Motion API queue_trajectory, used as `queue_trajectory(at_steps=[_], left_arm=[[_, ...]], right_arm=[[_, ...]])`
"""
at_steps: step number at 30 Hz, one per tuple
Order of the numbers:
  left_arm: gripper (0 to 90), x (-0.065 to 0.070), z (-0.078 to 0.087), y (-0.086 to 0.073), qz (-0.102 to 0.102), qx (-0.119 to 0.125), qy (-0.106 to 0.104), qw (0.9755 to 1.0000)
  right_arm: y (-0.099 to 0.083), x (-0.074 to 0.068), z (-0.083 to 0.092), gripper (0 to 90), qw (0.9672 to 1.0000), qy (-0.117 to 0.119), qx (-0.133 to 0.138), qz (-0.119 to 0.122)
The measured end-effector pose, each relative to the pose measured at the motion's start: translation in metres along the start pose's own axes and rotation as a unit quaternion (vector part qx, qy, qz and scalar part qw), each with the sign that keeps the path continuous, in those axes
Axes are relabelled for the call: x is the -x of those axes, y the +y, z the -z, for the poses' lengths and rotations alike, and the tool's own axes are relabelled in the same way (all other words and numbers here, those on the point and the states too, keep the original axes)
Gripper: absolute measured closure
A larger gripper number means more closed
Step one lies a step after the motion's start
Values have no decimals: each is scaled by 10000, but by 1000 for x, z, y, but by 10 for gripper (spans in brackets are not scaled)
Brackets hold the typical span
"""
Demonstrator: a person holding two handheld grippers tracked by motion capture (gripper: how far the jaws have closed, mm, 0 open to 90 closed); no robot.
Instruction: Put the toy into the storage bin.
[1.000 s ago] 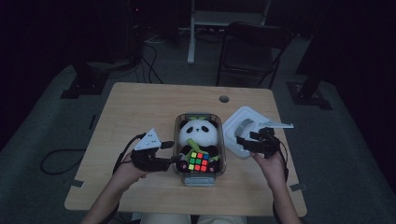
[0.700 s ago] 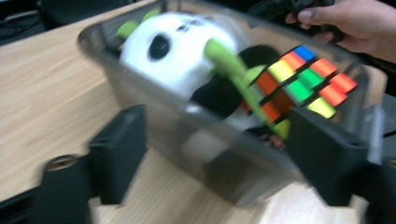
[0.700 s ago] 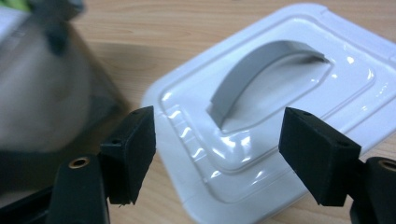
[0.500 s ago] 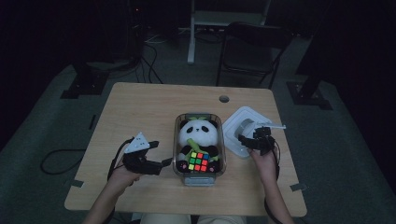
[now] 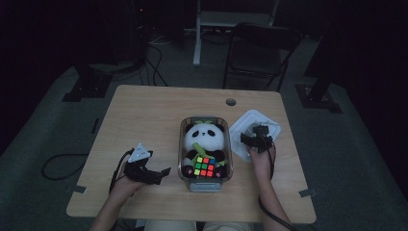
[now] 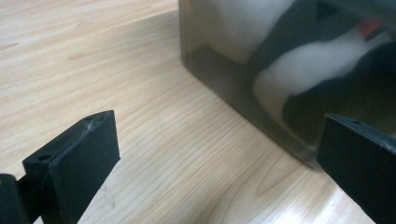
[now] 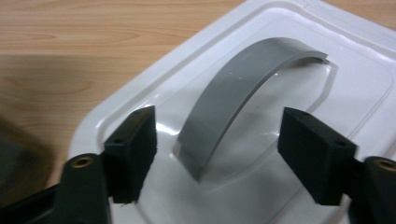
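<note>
The white lid (image 7: 261, 116) lies flat on the table (image 5: 159, 110), just to the right of the clear box (image 5: 205, 183), and its grey arched handle (image 7: 243, 98) stands between the jaws of our right gripper (image 7: 217, 149). Those jaws are spread, one on each side of the handle and touching neither side, so nothing is grasped yet. Compared with a second ago, that gripper has come down lower over the lid (image 5: 255, 126) and closer to the handle, which we read as lining up to pick the lid up.

The box sits mid-table with a panda toy (image 5: 204, 137) in it and a puzzle cube (image 5: 205, 167) lying on the panda's lower half. Our left gripper (image 5: 155, 174) has sunk toward the table on the box's left and its jaws have just been opening; they now stand released, with bare wood between them and the box wall (image 6: 243, 88) just ahead of the far jaw. We judge it is settling to steady the box while the lid is brought over. The next step would be closing on the handle squarely, since the curved strip could slip from a skewed pinch.
</note>
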State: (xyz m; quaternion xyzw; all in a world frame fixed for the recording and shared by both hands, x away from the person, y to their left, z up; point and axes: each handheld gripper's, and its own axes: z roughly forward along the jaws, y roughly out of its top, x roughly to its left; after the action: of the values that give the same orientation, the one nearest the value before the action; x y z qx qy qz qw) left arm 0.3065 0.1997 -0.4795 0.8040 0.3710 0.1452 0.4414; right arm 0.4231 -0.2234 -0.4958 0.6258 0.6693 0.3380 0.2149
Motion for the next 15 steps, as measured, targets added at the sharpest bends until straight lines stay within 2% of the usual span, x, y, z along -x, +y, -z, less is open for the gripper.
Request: queue_trajectory(at_steps=[3, 7, 10, 12, 15], left_arm=[[5, 0, -2, -4, 51, 21, 74, 10000], [5, 1, -3, -5, 8, -17, 153, 9999], [5, 0, -1, -5, 90, 59, 170, 9998], [5, 0, -1, -5, 137, 66, 169, 9997], [5, 0, -1, -5, 139, 56, 160, 9998]], right_arm=[[0, 2, -7, 299, 9999, -75, 1, -78], [-2, 0, -14, 355, 9997, -166, -17, -160], [-4, -2, -17, 454, 9997, -166, 43, -159], [-5, -4, -16, 587, 9998, -146, 87, -127], [-5, -4, -13, 627, 9999, -50, 83, -130]])
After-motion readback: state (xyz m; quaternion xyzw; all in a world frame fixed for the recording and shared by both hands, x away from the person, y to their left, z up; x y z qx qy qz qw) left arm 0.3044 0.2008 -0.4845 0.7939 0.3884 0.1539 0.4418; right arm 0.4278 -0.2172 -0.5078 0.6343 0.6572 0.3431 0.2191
